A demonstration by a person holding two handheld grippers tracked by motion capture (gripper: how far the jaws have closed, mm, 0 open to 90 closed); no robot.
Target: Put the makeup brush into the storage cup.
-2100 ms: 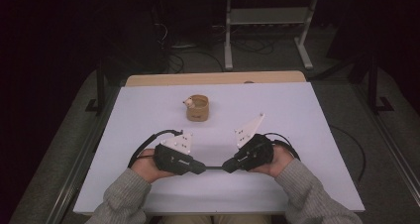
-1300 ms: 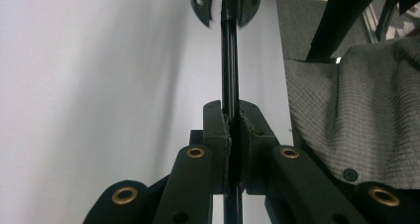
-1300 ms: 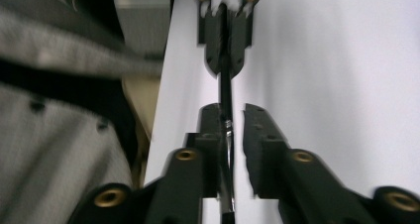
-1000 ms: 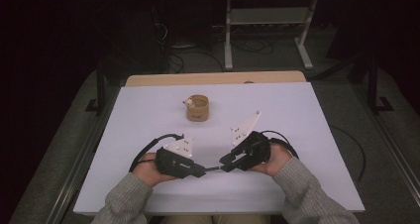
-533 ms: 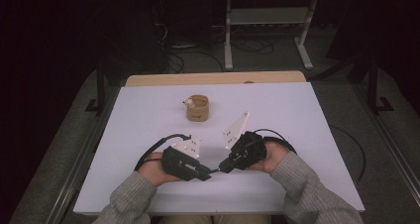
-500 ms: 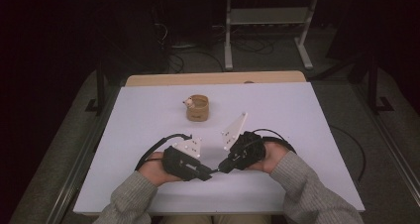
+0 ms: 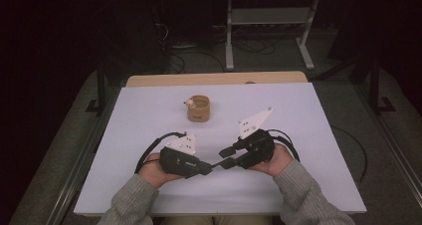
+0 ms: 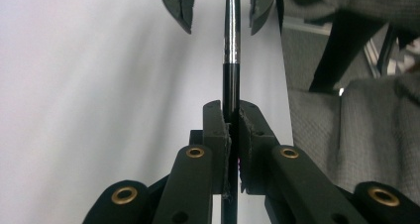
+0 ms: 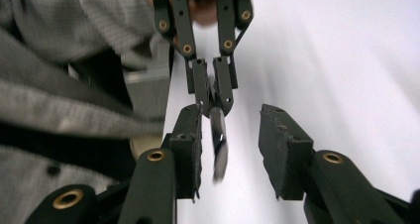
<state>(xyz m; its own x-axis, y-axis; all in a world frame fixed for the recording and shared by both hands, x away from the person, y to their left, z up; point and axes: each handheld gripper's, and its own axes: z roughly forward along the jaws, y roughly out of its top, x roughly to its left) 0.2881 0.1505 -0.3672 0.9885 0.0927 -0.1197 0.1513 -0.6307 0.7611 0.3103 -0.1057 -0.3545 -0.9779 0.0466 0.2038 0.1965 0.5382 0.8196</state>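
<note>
One slim rod (image 8: 232, 60), black base, shiny metal end

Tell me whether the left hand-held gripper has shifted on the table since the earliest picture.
Yes. In the high view the left hand-held gripper sits slightly nearer the table's front edge, farther from the wooden cup, still shut on the thin rod.

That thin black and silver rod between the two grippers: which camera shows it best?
The left gripper view: the rod runs straight up from the left gripper, which is clamped on its black end. The right gripper view shows it blurred; the high view, a thin line.
</note>
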